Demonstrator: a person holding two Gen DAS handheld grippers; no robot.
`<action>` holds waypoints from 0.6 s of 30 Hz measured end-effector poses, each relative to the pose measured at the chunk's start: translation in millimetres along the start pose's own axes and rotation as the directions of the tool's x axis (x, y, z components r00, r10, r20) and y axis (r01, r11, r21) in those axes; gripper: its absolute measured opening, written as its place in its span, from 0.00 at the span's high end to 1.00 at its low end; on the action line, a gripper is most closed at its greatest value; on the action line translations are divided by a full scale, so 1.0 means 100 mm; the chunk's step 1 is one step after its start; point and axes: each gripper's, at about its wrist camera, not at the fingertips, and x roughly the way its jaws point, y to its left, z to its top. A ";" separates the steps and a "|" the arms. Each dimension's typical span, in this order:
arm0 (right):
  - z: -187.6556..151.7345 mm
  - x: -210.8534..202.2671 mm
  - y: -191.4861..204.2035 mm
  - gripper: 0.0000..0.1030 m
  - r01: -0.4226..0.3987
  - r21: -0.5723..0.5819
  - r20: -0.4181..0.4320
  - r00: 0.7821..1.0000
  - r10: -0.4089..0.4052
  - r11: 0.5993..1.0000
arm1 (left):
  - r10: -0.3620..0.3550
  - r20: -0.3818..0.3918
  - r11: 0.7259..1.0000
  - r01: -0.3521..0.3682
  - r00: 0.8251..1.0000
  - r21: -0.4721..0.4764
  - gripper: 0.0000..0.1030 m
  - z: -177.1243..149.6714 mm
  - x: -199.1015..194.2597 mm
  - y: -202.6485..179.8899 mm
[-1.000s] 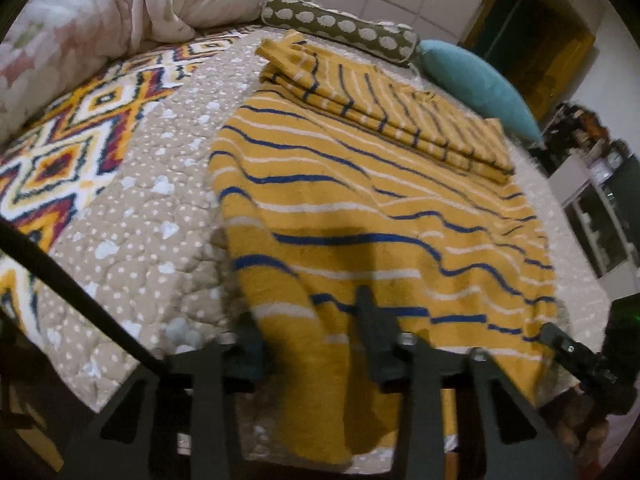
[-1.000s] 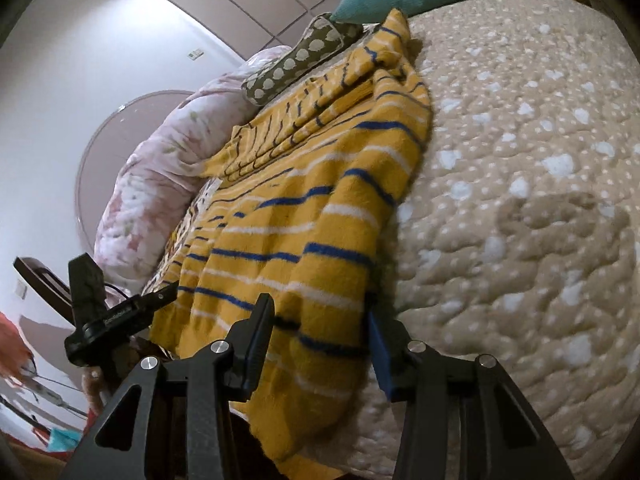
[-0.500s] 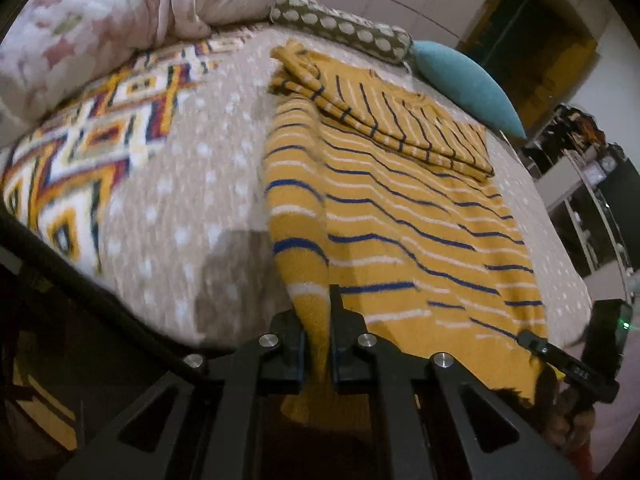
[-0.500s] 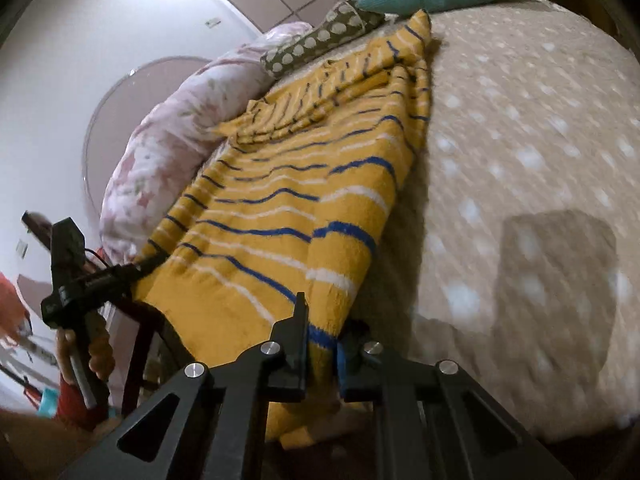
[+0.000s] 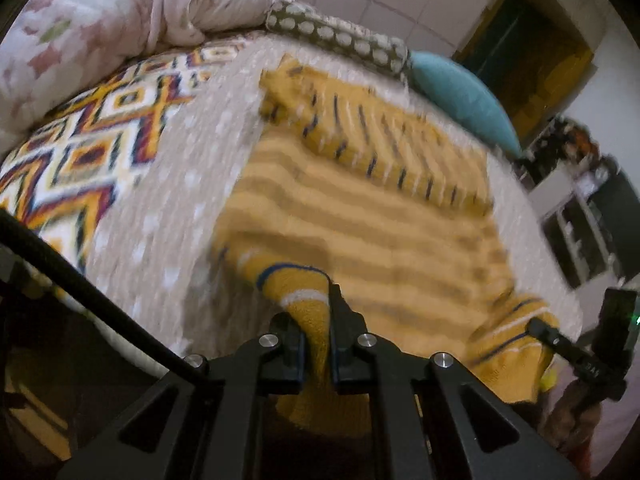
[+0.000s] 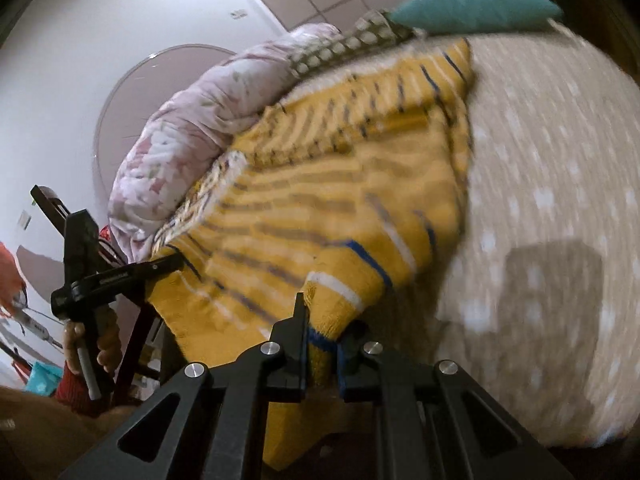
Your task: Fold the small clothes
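At the near edge of the bed (image 5: 168, 216), the hem of the yellow striped sweater (image 5: 360, 216) has been taken up at both corners. A second ago both pairs of tongs stood apart over cloth that lay flat and hung over the edge; since then they have been shut, and now the left tongs (image 5: 318, 344) are clenched on the hem's left corner, while the right tongs (image 6: 322, 354) are clenched on its right corner, a blue stripe showing between the pads. Each pinched corner is now bunched and raised off the spotted quilt, and the cloth between them is lifted with it; both views are smeared by motion. The rest of the sweater is still spread on the bed, with its sleeves already laid across the far end, near the dotted bolster (image 5: 340, 38) and the teal pillow (image 5: 464, 100).

From this it is judged that the grasp has been completed and the bottom-to-top fold has been begun: the hem would next be carried over towards the sleeves. An even lift at both corners will be needed, lest the knit sag or skew.
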 end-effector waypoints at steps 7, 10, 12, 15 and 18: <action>1.20 0.21 0.00 0.89 0.042 -0.048 0.134 0.990 -0.035 0.998 | 0.024 0.129 1.000 -0.025 0.991 0.010 0.92 1.30 0.40 -0.16; 1.64 0.47 -0.12 0.89 0.081 -0.005 0.163 0.983 -0.079 0.997 | 0.084 0.090 0.996 -0.084 0.992 -0.004 0.92 1.72 0.90 -0.13; 1.82 0.69 -0.26 0.89 0.106 0.030 0.144 0.983 -0.109 0.994 | 0.103 0.032 0.995 -0.103 0.994 -0.015 0.92 1.84 1.18 -0.09; 1.94 0.98 -0.46 0.86 0.127 0.075 0.090 0.987 -0.134 0.989 | 0.095 -0.026 0.994 -0.096 0.995 -0.048 0.91 1.91 1.42 -0.02; 1.99 1.06 -0.67 0.83 0.089 0.152 0.087 0.991 -0.103 0.984 | 0.042 -0.021 0.996 -0.044 0.999 -0.073 0.85 1.99 1.44 0.03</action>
